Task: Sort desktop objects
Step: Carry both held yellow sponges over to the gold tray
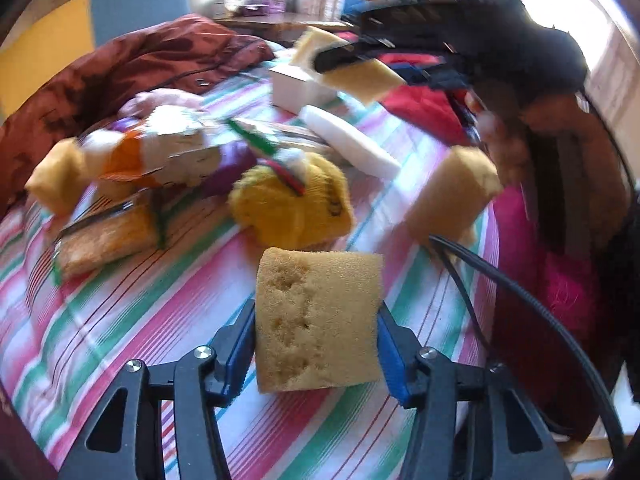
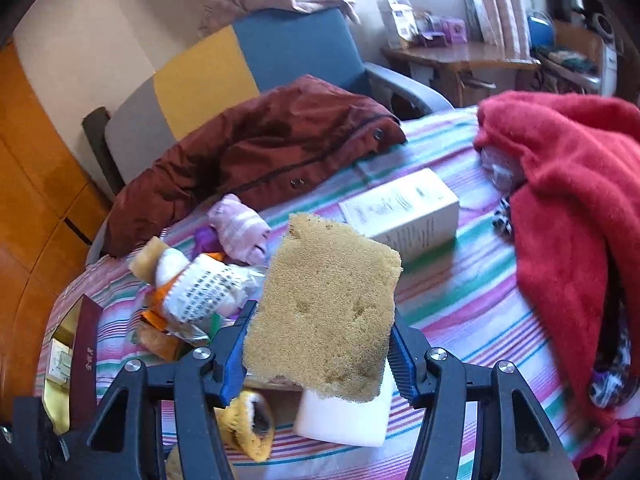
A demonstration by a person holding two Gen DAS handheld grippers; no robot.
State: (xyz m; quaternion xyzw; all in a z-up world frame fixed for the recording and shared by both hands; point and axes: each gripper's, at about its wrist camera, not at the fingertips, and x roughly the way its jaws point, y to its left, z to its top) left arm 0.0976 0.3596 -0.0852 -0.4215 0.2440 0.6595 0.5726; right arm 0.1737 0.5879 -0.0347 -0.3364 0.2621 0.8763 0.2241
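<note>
In the left wrist view, my left gripper [image 1: 317, 308] is shut on a yellow sponge [image 1: 320, 352], its blue pads pressing both sides, above a striped sheet [image 1: 140, 320]. Farther off, my right gripper [image 1: 352, 60] holds a second sponge [image 1: 368, 80] in the air. A third sponge [image 1: 452, 196] stands on the sheet at the right, and another [image 1: 56, 184] lies at the left. In the right wrist view, the right gripper [image 2: 322, 312] is shut on a coarse tan sponge [image 2: 324, 300], tilted, over a white foam block [image 2: 344, 420].
A yellow knit glove [image 1: 292, 200], a snack bag [image 1: 172, 152], a white foam block [image 1: 352, 140] and a white box [image 1: 296, 88] lie on the sheet. A dark red jacket [image 2: 260, 152] is at the back and a red blanket [image 2: 568, 200] at the right. A black cable [image 1: 520, 292] crosses nearby.
</note>
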